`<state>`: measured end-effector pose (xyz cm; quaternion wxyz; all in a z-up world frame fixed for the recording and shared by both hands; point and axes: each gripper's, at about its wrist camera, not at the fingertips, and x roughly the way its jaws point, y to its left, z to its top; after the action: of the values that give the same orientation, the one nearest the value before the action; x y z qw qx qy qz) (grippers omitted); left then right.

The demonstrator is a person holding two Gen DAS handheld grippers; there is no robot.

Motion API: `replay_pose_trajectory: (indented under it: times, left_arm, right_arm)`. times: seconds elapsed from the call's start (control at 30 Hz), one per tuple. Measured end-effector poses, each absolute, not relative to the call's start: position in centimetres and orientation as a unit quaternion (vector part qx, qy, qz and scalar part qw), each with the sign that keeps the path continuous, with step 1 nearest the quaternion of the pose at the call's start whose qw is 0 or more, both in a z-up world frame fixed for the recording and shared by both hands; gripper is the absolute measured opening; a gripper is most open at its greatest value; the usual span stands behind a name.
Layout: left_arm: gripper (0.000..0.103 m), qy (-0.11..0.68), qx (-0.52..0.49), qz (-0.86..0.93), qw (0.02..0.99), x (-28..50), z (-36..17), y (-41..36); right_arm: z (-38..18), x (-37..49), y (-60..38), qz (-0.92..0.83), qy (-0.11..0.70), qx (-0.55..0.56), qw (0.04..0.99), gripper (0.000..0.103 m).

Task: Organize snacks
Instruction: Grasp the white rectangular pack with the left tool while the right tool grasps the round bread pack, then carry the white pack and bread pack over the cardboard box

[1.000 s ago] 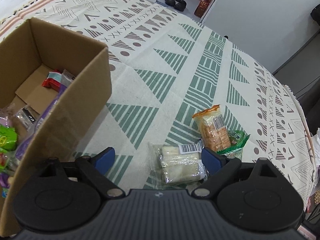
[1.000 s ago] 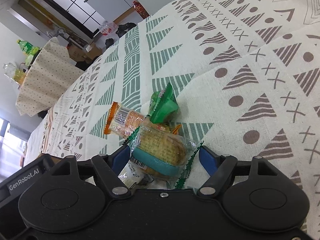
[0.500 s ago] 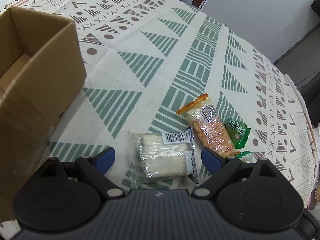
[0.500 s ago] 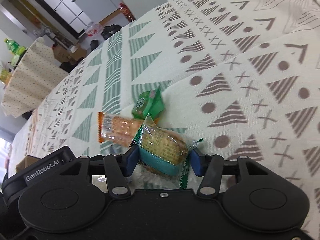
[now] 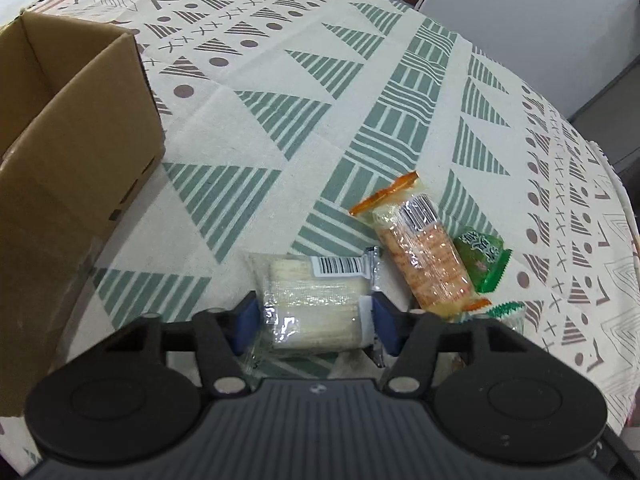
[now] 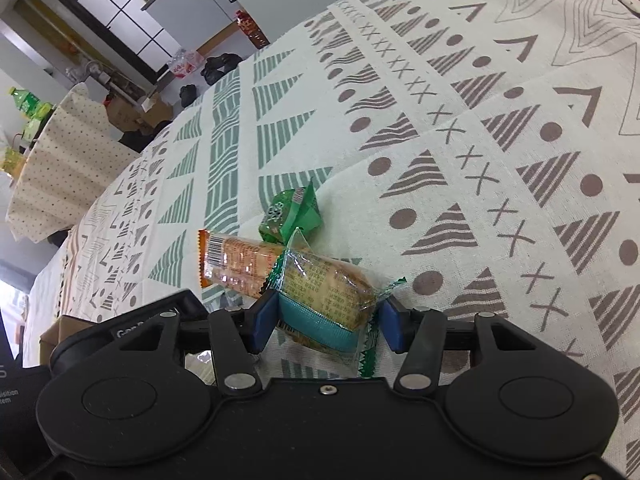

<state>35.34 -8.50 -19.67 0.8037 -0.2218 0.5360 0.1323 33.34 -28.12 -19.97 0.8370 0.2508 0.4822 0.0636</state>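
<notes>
Left fingers: the left gripper has its blue fingers pressed on both sides of the clear cracker pack, low in the middle of the left view.
Right fingers: the right gripper is pinching the green-edged biscuit pack, low in the middle of the right view.
Grip tip: both wrappers are slippery and soft, so I think a gentle, steady squeeze is best, or the food inside may break.
Lift tip: go straight up first, so the packs next to them are not dragged along.
Close by: the orange cracker pack and the small green candy bag lie touching, right of middle.
Box: the cardboard box sits at the left edge, well apart from the packs on the patterned surface.
Next: carry each pack over the box wall, then let go low inside.
</notes>
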Motion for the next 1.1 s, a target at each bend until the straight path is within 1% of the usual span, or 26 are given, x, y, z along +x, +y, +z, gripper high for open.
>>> replay_pose_trajectory:
  times: [0.1,0.53,0.77,1.1]
  left_arm:
    - [0.054,0.53,-0.218,0.142,0.807,34.7,-18.9,-8.3]
    - [0.053,0.478,-0.223,0.148,0.836,31.2,-13.7,-6.6]
    - [0.053,0.455,-0.225,0.152,0.848,29.7,-11.2,-5.1]
    - [0.053,0.419,-0.25,0.162,0.858,27.1,-7.6,-1.9]
  right_arm:
    - [-19.7,33.1,-28.3,0.07,0.477,0.256,0.838,0.052]
    - [-16.9,31.8,-27.8,0.13,0.436,0.288,0.843,0.052]
    - [-15.4,31.2,-25.9,0.159,0.42,0.268,0.852,0.052]
    - [-13.0,29.9,-23.9,0.195,0.402,0.27,0.853,0.052]
